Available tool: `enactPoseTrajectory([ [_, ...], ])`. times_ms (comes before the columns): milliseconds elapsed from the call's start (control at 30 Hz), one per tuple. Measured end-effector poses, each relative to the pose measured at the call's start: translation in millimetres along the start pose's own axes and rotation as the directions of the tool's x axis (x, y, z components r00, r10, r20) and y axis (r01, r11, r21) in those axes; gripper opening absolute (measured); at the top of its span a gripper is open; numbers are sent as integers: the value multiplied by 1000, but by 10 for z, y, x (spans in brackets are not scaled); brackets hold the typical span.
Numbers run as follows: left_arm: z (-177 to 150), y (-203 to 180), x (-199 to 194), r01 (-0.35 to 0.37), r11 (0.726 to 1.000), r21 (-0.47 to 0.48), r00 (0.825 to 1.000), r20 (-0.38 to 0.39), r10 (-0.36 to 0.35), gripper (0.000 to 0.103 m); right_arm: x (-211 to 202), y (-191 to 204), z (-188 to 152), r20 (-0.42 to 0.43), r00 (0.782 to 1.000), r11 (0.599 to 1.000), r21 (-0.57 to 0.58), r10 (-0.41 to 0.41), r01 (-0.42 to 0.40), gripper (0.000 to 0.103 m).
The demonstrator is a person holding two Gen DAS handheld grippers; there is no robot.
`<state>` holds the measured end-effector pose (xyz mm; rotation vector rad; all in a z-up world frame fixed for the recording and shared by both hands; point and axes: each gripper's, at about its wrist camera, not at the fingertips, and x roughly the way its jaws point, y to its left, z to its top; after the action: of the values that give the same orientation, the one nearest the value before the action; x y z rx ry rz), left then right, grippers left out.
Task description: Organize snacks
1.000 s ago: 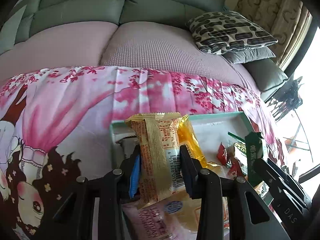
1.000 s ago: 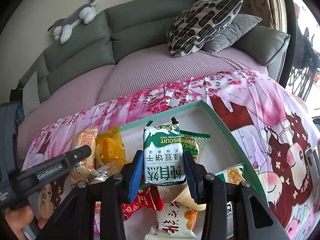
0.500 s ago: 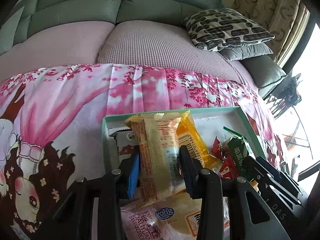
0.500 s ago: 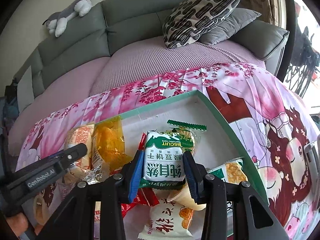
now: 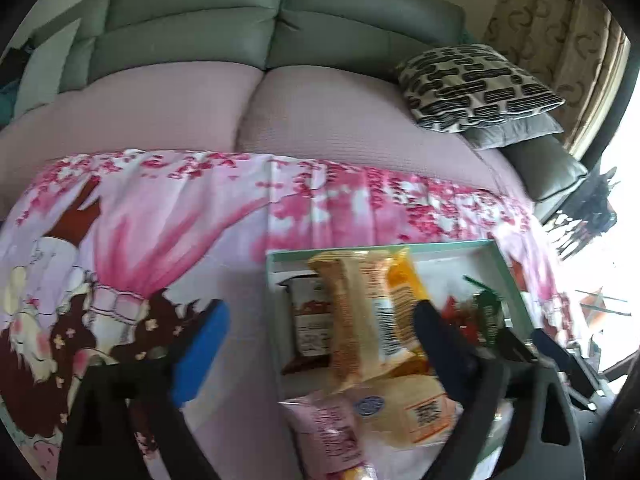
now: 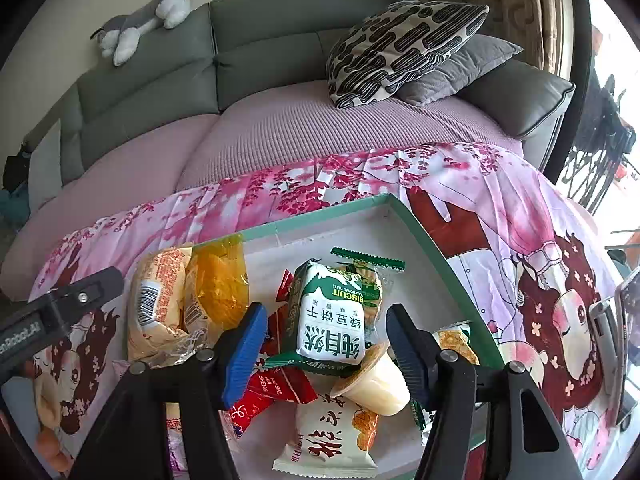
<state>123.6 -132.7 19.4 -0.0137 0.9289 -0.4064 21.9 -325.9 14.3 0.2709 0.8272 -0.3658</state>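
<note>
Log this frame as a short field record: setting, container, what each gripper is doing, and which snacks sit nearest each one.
setting: cloth with pink cartoon print spread in front of a grey sofa
container: green-rimmed tray on the cloth, holding mixed snack packets
left gripper: jaws open, nothing held
nearest left: tan cake packet lying in the tray beside an orange packet
right gripper: jaws open, nothing held
nearest right: green-and-white biscuit pack on the pile, between the jaws; jelly cup just below it

Snack packets: glossy crinkled plastic film, e.g. green biscuit pack (image 6: 332, 320). Tray (image 6: 420, 240): matt card-like rim. Printed sheet (image 5: 160, 220): soft cloth. Sofa seat (image 6: 320, 128): ribbed fabric.
</note>
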Motion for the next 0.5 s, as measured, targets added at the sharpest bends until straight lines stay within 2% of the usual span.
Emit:
enactPoseTrajectory([
  [67,-18,20,22,-58,998,16,998,0,58,100,11,13,-7,-2,1000,1000,-10,-9,9,88],
  [167,-60,87,70,-140,990,27,990,-12,140,100,16,28,-9,0,1000,1000,-16,-15,15,90],
  [300,-86,236,79,-156,988,-11,988,-18,156,100,57,48,-30,-9,1000,999,-23,-24,24,90],
  [333,-80,250,81,-161,987,-15,987,-17,161,100,70,50,-37,-13,1000,999,-27,-28,27,92],
  [400,-81,289,78,-173,985,-24,985,-12,173,101,78,54,-45,-12,999,999,-29,-38,37,103],
  [500,-90,343,77,-185,982,-40,983,-9,185,101,54,36,-37,1,1000,1000,-18,-22,22,103],
])
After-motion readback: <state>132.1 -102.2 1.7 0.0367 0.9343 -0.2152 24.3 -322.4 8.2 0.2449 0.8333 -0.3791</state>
